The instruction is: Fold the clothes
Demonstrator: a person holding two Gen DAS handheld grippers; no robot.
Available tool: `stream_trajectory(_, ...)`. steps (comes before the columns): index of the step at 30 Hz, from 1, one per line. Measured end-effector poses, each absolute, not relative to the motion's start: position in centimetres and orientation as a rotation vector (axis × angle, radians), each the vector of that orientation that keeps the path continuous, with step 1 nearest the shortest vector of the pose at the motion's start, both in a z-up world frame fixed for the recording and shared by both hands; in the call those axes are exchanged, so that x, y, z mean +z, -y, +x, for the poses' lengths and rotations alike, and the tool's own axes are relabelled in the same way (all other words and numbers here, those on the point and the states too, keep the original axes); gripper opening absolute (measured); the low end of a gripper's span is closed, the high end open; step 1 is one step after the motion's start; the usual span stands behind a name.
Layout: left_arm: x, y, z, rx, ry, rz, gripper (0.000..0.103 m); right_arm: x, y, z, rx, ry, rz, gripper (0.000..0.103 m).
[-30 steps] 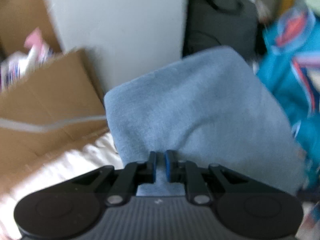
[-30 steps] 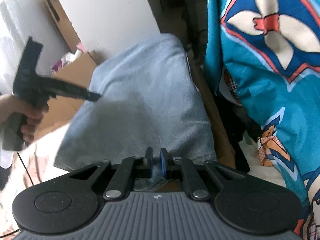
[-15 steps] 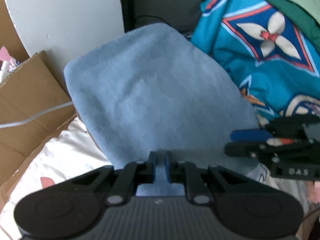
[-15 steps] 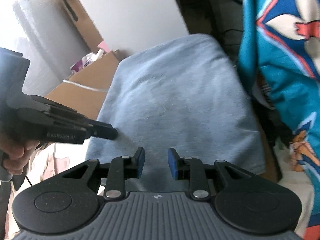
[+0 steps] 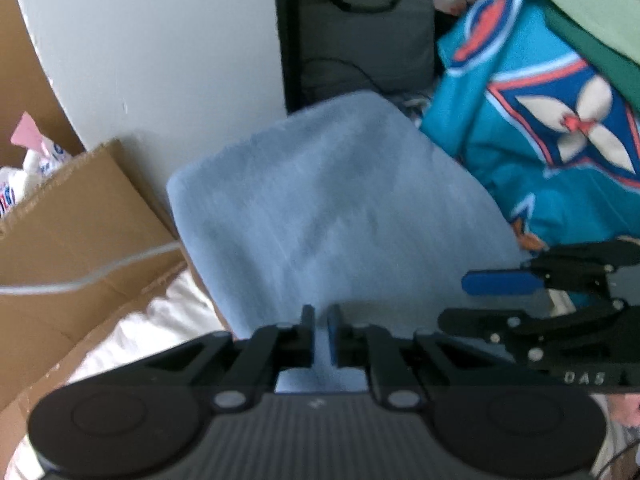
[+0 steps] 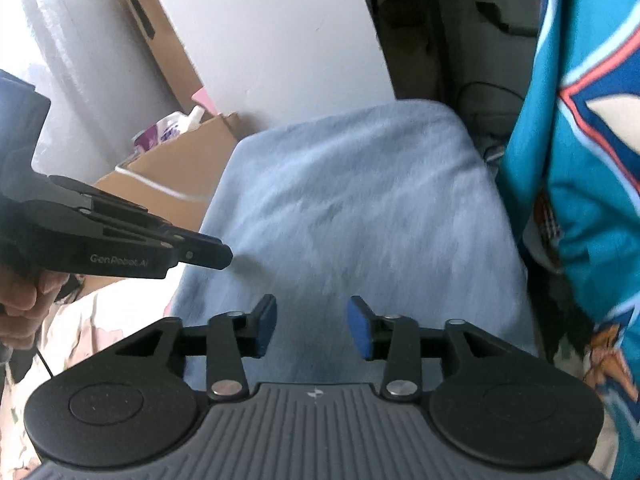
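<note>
A light blue folded cloth [image 5: 332, 208] lies spread ahead of both grippers and fills the middle of the right wrist view [image 6: 360, 208] too. My left gripper [image 5: 320, 316] is shut on the cloth's near edge, its jaws closing tight with blue fabric showing between the pads. It reaches in from the left of the right wrist view [image 6: 224, 256], held by a person's hand [image 6: 20, 296]. My right gripper [image 6: 312, 312] hovers over the cloth's near edge. Its jaws are opening and the pads press on nothing. From the left wrist view the right gripper [image 5: 468, 300] shows at the right.
A teal patterned garment [image 5: 560, 140] hangs close on the right [image 6: 592, 160]. A cardboard box [image 5: 80, 220] stands on the left, over white bedding [image 5: 160, 332]. Behind are a grey bag [image 5: 360, 32] and a white panel [image 6: 260, 40]. A large wrapped roll [image 6: 80, 60] stands at the far left.
The right gripper's jaws went from pinching the cloth's near edge to standing apart. It now appears at the right of the left wrist view. The left gripper kept its pinch and rose slightly.
</note>
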State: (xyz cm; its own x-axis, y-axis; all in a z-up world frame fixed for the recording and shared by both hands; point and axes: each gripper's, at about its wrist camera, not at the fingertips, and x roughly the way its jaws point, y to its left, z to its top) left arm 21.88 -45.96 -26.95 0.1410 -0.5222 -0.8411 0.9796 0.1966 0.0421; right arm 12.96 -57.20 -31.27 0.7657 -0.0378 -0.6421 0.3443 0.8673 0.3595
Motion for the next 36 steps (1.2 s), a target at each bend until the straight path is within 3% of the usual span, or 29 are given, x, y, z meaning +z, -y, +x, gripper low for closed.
stream_trajectory(13, -27.1, 51.0, 23.9, -1.203, -0.723, 0.693, 0.021, -32.6, 65.1, 18.6, -0.39, -0.652, 0.454, 0.05)
stream_trajectory(17, -27.6, 51.4, 24.6, -1.145, -0.698, 0.724, 0.051, -32.1, 65.9, 20.6, -0.385, -0.672, 0.399, 0.05)
stream_trajectory(36, -29.7, 50.6, 27.0, -1.061, -0.789, 0.507, 0.057, -33.6, 69.1, 26.9, -0.364, -0.758, 0.364, 0.05)
